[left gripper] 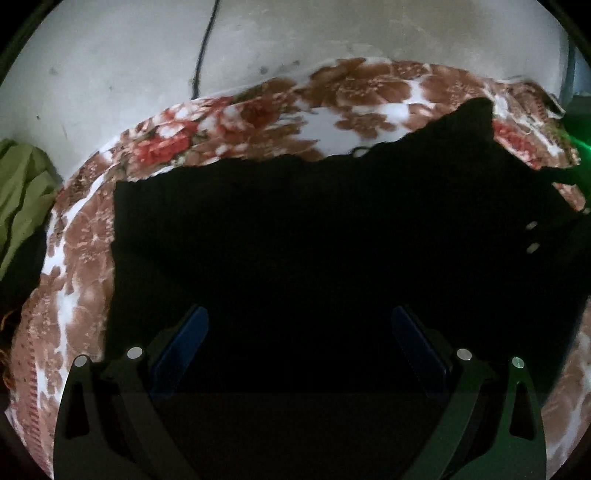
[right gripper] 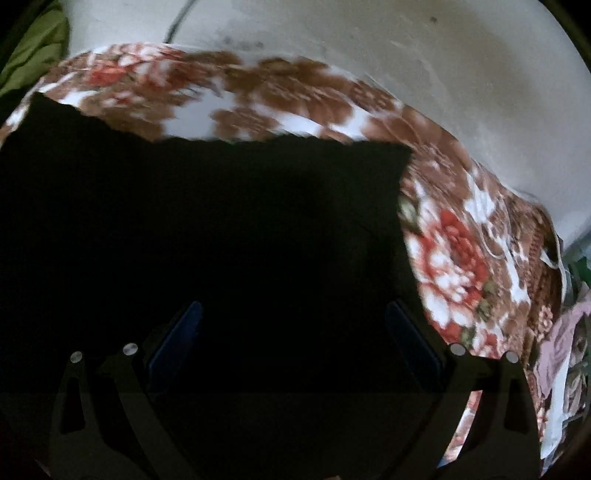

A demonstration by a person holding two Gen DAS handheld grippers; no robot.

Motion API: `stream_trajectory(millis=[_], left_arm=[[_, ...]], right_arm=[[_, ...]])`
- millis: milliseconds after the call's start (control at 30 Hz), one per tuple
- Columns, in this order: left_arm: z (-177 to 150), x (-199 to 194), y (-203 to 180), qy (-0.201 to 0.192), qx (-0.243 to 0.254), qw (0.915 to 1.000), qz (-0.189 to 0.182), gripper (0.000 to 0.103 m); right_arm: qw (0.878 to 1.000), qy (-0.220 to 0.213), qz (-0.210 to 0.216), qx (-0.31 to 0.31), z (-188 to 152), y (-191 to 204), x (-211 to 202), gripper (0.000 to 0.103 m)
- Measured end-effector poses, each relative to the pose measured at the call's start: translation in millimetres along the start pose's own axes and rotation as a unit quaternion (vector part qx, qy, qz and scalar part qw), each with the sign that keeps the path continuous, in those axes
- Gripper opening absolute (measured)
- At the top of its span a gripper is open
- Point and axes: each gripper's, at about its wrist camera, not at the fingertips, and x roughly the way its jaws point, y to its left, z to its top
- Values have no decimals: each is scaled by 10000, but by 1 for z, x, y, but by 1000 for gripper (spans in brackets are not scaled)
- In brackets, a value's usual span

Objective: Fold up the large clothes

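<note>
A large black garment (left gripper: pixel 314 229) lies spread flat on a bed with a brown, red and white floral cover (left gripper: pixel 258 118). My left gripper (left gripper: pixel 299 317) hovers open over the garment's near part, its blue pads (left gripper: pixel 184 347) wide apart, holding nothing. The garment also fills the right wrist view (right gripper: pixel 221 221), its right edge ending against the floral cover (right gripper: pixel 454 266). My right gripper (right gripper: pixel 293 314) is open above the cloth, blue pads (right gripper: pixel 177 339) apart and empty. At the right edge of the left wrist view a dark shape with two silver rivets (left gripper: pixel 532 236) shows.
A grey-white wall (left gripper: pixel 332 33) stands behind the bed, with a black cable (left gripper: pixel 203 48) hanging down it. A green cloth (left gripper: pixel 22 192) lies off the bed's left side. Pinkish items (right gripper: pixel 561 354) sit beyond the bed's right edge.
</note>
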Motion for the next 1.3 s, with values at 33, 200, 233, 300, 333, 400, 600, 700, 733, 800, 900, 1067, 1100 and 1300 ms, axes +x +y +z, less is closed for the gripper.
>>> stream_trajectory(millis=[33,200,233,300,333,400,600,700,733,800,900,1067,1100,1300], left_arm=[[-2,0,5,7,-2,10000,83,98],[-15,-10,37,118,-250,9988,408,99],[-17,-13,40,140,-252,9986,436,99],[-19,-23,46,94,-238,9985,484,99],[-19,-28,48,57,-236,9984,517,99],[-22,-42,55,7,-352,9983,471,98],[-55,-91,86,-50,-950,9944,456,98],[-83,-107,101,109,-1284,9905,487,98],[-92,-111,105,145,-1369,9892,498,98],[-110,-118,111,238,-1519,9869,500,98],[-133,-127,115,323,-1646,9849,431,98],[-168,-136,119,408,-2313,9720,-47,98],[-177,-135,121,360,-2641,9633,-328,98],[-182,-118,90,-248,-2988,9439,-1384,98]], right_arm=[[10000,27,-92,-16,-4,-8,4,98],[9985,436,-165,274,-20,-61,19,98],[9982,481,-151,311,-21,-67,18,98],[9982,455,-294,243,-23,-76,9,98],[9981,430,-399,213,-23,-78,4,98],[9982,349,-370,314,-23,-82,-10,98],[9971,137,163,728,-24,-62,-55,98],[9969,59,350,700,-22,-38,-77,98],[9967,44,391,707,-21,-33,-82,98],[9956,14,544,759,-22,-21,-99,98],[9949,37,654,765,-29,-8,-115,98],[9901,231,1041,916,-54,8,-133,98],[9904,256,1034,882,-59,13,-136,98],[9929,395,926,640,-67,41,-134,98]])
